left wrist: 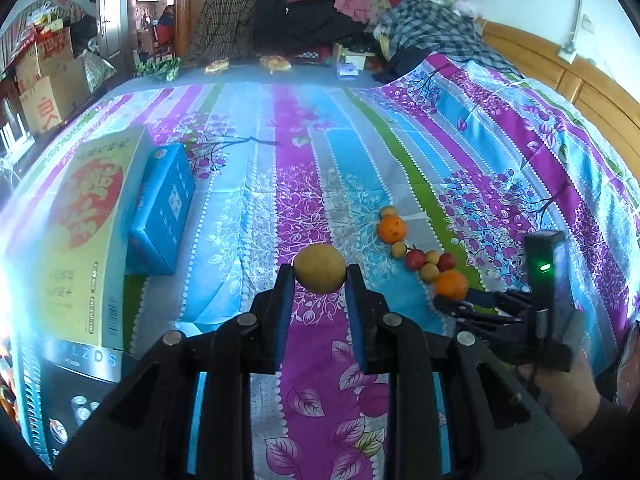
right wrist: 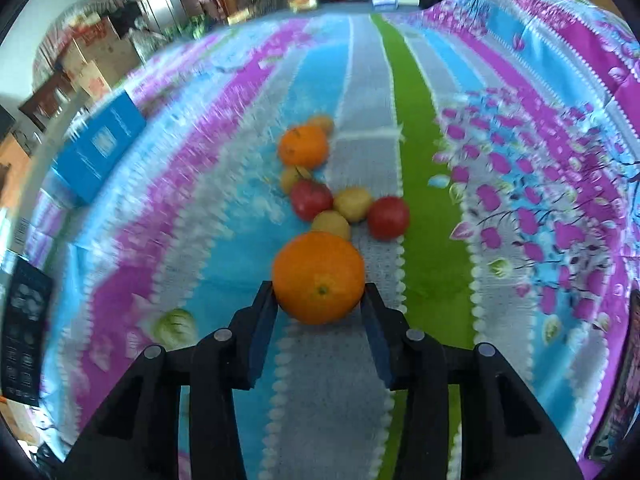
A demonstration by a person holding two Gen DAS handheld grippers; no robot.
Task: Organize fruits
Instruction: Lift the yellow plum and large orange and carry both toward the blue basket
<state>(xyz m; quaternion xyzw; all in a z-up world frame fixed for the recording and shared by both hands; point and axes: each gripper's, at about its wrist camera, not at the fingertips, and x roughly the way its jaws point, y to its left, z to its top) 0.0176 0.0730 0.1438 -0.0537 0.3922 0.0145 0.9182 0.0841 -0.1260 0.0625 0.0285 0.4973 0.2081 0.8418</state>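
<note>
Looking along our left claw [left wrist: 320, 276], we see its blue pads clamped on a yellow fruit [left wrist: 320, 268], held off the striped bedspread [left wrist: 312, 160]. Right of the claw lies a row of fruits: a far orange [left wrist: 392, 229], small yellow ones, two red ones, and a near orange [left wrist: 451, 285]. Our right claw [left wrist: 456, 305] reaches that near orange from the right. Left of the left claw sit a blue box [left wrist: 164, 208] and a yellow carton [left wrist: 76, 236].

Along our right claw [right wrist: 319, 300], the near orange [right wrist: 319, 278] sits between the fingers; the pads seem to touch both its sides, though blur leaves the grip unsure. Just beyond it lie the yellow and red fruits, then the far orange [right wrist: 303, 146].
</note>
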